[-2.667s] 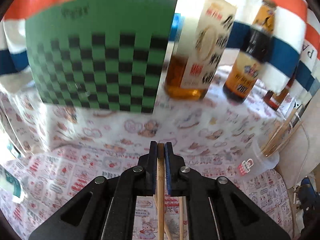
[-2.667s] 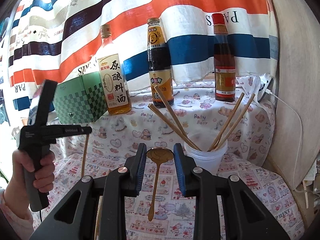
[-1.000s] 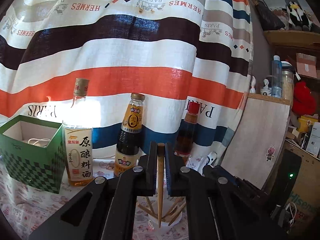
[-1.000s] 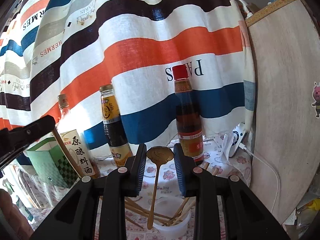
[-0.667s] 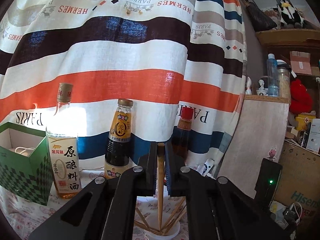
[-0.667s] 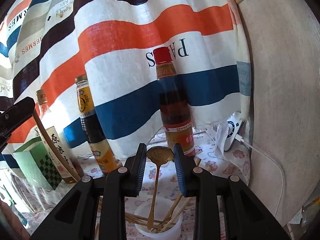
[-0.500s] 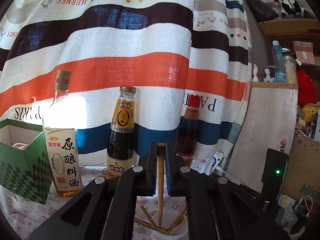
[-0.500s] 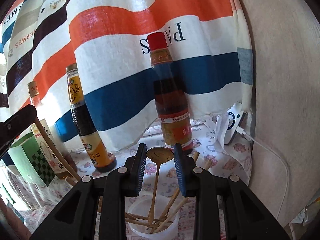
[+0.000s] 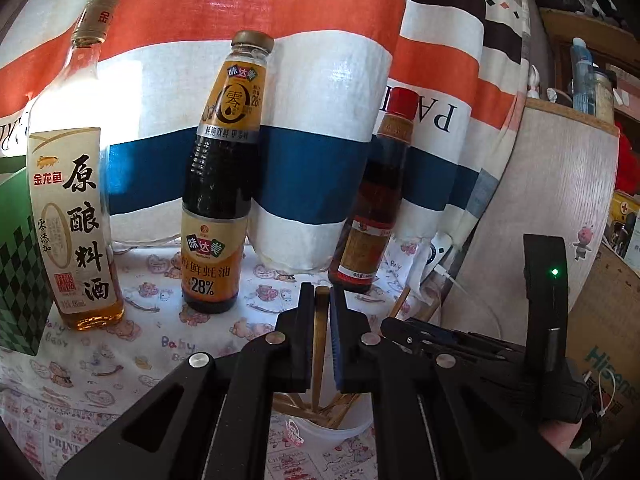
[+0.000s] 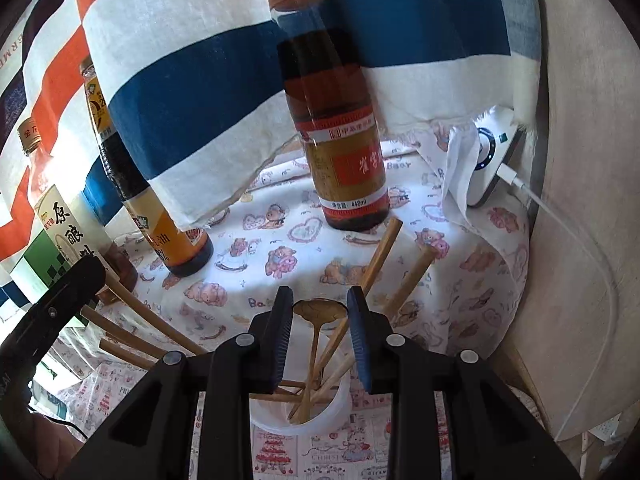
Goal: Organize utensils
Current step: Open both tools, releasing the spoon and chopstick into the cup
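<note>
My left gripper is shut on a wooden chopstick that hangs down into a white plastic cup holding several chopsticks. My right gripper is shut on a wooden spoon by its bowl; the handle points down into the same cup. Several chopsticks lean out of the cup. The right gripper's body shows at the right of the left wrist view, and the left gripper's body at the left of the right wrist view.
Three sauce bottles stand behind the cup: a pale cooking-wine bottle, a dark oyster-sauce bottle and a red-capped bottle. A green checked box is at the left. A striped curtain hangs behind. A white charger with cable lies at the right.
Both grippers have come down and closer over the cup. The chopstick and the spoon handle now reach into the cup.
</note>
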Action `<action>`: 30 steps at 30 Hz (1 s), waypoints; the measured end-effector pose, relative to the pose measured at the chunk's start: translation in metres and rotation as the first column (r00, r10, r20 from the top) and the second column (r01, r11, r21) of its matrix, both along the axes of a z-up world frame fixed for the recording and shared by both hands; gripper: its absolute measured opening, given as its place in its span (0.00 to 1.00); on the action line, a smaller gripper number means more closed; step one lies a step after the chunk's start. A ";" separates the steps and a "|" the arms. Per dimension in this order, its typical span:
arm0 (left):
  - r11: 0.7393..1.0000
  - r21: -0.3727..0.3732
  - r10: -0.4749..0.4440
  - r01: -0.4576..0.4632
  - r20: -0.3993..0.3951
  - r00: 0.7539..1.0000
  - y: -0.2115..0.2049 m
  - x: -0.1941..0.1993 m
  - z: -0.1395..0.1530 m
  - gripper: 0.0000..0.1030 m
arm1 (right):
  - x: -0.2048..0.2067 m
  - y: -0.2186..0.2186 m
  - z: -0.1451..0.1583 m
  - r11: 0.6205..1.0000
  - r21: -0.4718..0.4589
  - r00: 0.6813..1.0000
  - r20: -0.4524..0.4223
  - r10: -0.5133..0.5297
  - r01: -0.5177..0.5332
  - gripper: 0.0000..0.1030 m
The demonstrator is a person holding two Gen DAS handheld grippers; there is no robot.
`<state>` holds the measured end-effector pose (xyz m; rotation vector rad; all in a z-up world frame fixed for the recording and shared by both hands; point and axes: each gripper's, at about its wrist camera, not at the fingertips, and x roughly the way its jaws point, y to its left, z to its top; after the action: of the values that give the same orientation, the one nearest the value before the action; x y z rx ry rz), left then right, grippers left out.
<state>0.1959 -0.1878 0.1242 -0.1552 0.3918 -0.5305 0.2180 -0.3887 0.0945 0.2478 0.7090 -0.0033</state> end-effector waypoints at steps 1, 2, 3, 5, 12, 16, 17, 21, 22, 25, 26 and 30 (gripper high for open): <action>1.000 0.004 -0.006 0.006 -0.002 1.000 -0.001 0.000 -0.001 0.06 | 0.000 0.001 -0.001 1.000 -0.005 1.000 -0.003 0.000 0.000 0.29; 1.000 0.008 -0.007 0.007 -0.001 1.000 -0.002 -0.001 -0.001 0.06 | 0.000 0.002 0.000 1.000 -0.017 1.000 -0.003 -0.001 0.001 0.29; 1.000 0.017 -0.002 0.002 0.004 1.000 -0.003 -0.002 -0.001 0.06 | 0.000 0.003 0.000 1.000 -0.024 1.000 -0.001 0.001 -0.001 0.29; 0.999 0.036 0.007 -0.008 0.025 1.000 -0.005 -0.006 0.000 0.06 | -0.001 0.003 0.002 1.000 -0.017 1.000 -0.003 0.005 -0.005 0.29; 0.993 0.069 0.092 -0.096 0.056 0.994 0.004 -0.024 0.012 0.38 | -0.009 0.001 0.012 0.999 0.023 0.999 0.044 0.028 -0.029 0.44; 0.984 0.067 0.157 -0.167 0.138 0.978 0.025 -0.048 0.025 0.53 | -0.014 0.002 0.020 0.999 0.033 0.997 0.072 0.035 -0.037 0.51; 0.982 0.061 0.168 -0.179 0.152 0.974 0.032 -0.054 0.028 0.56 | -0.017 0.003 0.022 0.999 0.031 0.996 0.079 0.036 -0.039 0.51; 0.973 0.048 0.214 -0.226 0.173 0.961 0.059 -0.075 0.039 0.64 | -0.034 0.015 0.039 1.000 -0.018 0.995 0.102 0.002 0.000 0.51; 0.971 0.046 0.223 -0.234 0.176 0.959 0.066 -0.080 0.041 0.66 | -0.042 0.022 0.046 0.999 -0.052 0.993 0.122 -0.007 0.014 0.52; 0.961 0.052 0.255 -0.271 0.213 0.943 0.084 -0.096 0.049 0.76 | -0.075 0.043 0.070 0.994 -0.107 0.974 0.226 0.029 -0.005 0.61; 0.954 0.053 0.276 -0.295 0.227 0.934 0.090 -0.099 0.053 0.81 | -0.084 0.047 0.076 0.994 -0.107 0.967 0.251 0.038 -0.012 0.61; 0.939 0.058 0.316 -0.339 0.245 0.917 0.115 -0.113 0.070 0.86 | -0.114 0.059 0.092 0.994 -0.094 0.953 0.293 0.080 -0.054 0.62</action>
<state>0.0828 -0.0728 0.1942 -0.0593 0.1562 -0.1920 0.1037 -0.3295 0.1868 0.1382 0.4166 0.0672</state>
